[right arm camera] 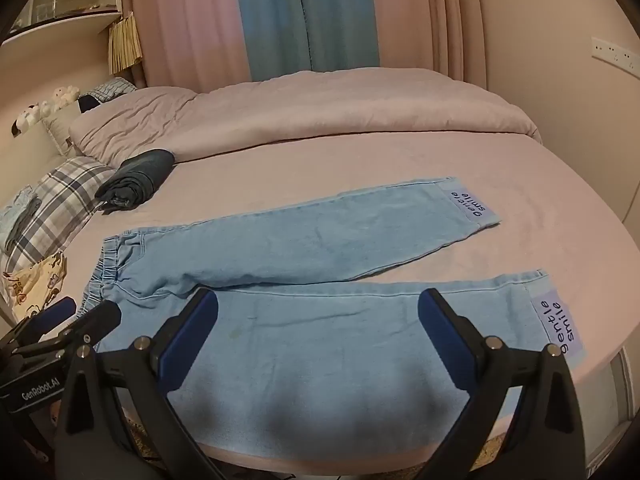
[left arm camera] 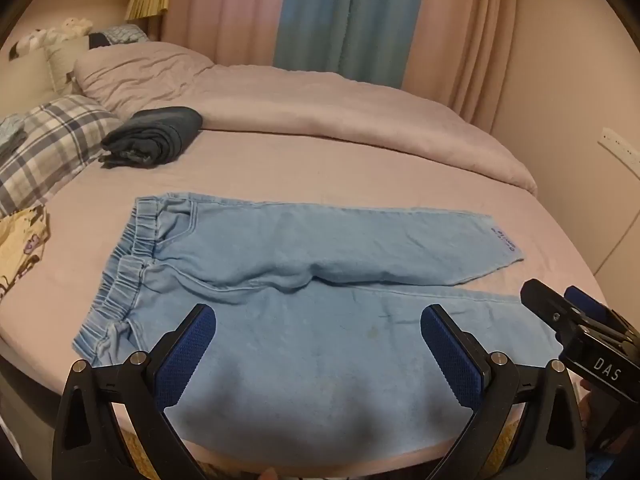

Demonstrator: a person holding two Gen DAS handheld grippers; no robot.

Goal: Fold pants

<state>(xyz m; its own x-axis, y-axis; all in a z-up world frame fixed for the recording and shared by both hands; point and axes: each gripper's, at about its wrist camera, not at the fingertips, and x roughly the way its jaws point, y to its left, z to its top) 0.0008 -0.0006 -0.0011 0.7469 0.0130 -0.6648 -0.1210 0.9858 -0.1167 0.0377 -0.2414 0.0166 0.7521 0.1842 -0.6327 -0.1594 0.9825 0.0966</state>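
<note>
Both grippers, the left gripper (left arm camera: pixel 318 330) and the right gripper (right arm camera: pixel 318 316), are hovering with jaws spread wide and grasping nothing. Beneath them the light-blue pants (left arm camera: pixel 304 264) are lying flat and unfolded on the bed (left arm camera: pixel 360 176), legs splayed apart, waistband toward the plaid pillow (left arm camera: pixel 52 140); judging from this, folding is not yet starting, every fold remaining.

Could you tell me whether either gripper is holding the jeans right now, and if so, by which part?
Nothing is held. The left gripper and right gripper are both open above the jeans, with no cloth between their pads.
</note>
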